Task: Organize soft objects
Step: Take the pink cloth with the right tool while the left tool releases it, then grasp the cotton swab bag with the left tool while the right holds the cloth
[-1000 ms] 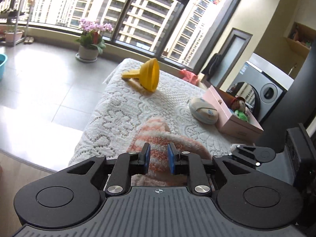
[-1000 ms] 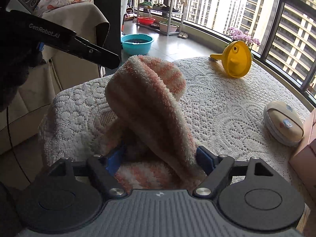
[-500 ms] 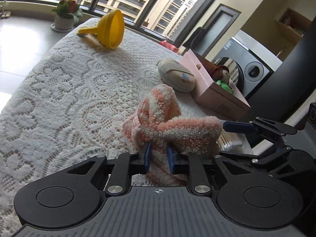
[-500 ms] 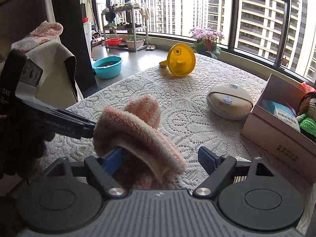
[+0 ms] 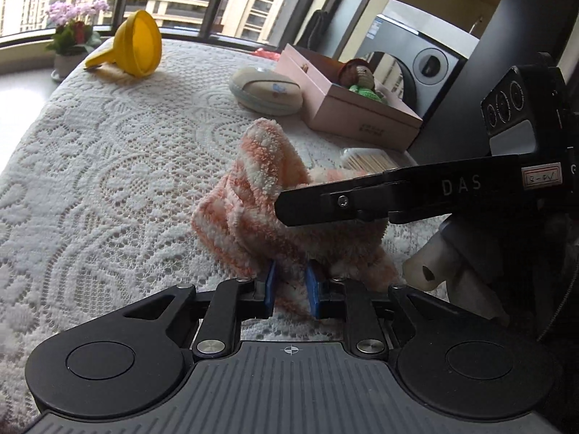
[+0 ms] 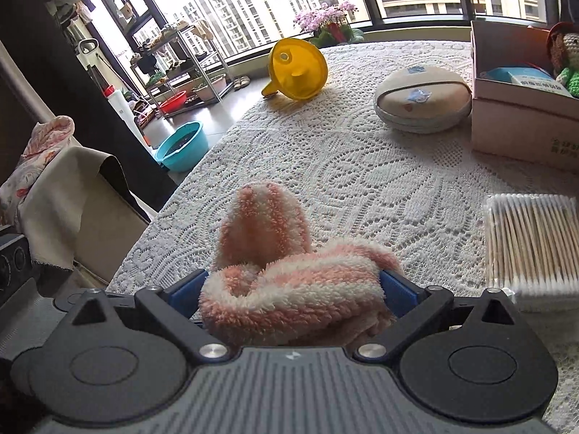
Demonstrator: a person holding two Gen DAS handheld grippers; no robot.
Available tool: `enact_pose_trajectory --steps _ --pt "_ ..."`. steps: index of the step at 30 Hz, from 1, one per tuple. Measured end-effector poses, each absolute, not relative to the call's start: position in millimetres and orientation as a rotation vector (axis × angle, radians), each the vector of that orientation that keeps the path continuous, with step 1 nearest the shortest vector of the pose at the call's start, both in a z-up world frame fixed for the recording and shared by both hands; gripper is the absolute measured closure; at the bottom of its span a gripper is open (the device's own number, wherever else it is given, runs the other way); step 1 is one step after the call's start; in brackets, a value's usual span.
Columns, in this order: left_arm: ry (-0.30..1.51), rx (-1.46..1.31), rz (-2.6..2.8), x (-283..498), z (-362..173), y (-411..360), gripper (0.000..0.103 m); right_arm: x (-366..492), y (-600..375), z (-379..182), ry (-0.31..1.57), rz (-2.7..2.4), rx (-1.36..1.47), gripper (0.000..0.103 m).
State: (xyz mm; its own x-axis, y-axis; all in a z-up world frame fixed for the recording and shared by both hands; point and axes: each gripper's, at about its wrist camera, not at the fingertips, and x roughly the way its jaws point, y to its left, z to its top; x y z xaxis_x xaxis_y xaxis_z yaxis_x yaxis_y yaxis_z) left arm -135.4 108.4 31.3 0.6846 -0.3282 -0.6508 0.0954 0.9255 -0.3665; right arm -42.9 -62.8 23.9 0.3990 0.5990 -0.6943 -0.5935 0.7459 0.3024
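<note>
A fluffy pink-and-white striped sock (image 5: 260, 195) lies bunched on the lace tablecloth (image 5: 108, 152). My left gripper (image 5: 289, 289) is shut on the sock's near edge. My right gripper (image 6: 293, 289) is open, its blue pads on either side of the folded sock (image 6: 289, 289), which fills the gap between them. One right finger (image 5: 362, 199) shows in the left wrist view, crossing in front of the sock. A pink box (image 5: 347, 108) holding a crocheted doll (image 5: 362, 79) stands at the far side; it also shows in the right wrist view (image 6: 521, 123).
A yellow funnel (image 6: 296, 68) lies far on the table. A cream oval case (image 6: 421, 99) sits beside the pink box. A pack of cotton swabs (image 6: 535, 242) lies right of the sock. The table's left edge drops toward a chair and a teal basin (image 6: 181, 144).
The sock has come down from a raised hanging position to lie bunched low on the tablecloth. The right gripper has moved in around it, still open. The left gripper keeps its hold.
</note>
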Motion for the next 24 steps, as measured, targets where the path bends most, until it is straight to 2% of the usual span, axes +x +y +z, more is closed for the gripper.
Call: enact_pose_trajectory --steps 8,10,11,12,14,19,24 --pt "0.861 -0.253 -0.298 -166.7 36.2 120.2 0.083 -75.9 -36.8 13.5 0.779 0.772 -0.337 0.004" --pt "0.851 -0.257 -0.278 -165.6 40.5 123.2 0.083 -86.1 -33.8 13.4 0.710 0.744 -0.415 0.023" --pt "0.840 -0.266 -0.266 -163.2 44.0 125.0 0.083 -89.1 -34.9 16.9 0.679 0.747 -0.436 0.048" --pt "0.831 -0.277 -0.260 -160.6 46.7 126.2 0.083 -88.7 -38.8 21.9 0.675 0.758 -0.425 0.062" --pt "0.809 -0.300 -0.245 -152.5 52.3 126.2 0.083 -81.8 -53.3 36.7 0.672 0.779 -0.338 0.065" --pt "0.809 -0.368 -0.222 -123.6 51.9 118.1 0.083 -59.7 -125.7 85.9 0.504 0.574 -0.194 0.066" --pt "0.815 -0.326 -0.154 -98.9 43.0 100.3 0.083 -27.8 -199.7 78.2 0.508 0.286 -0.144 0.066"
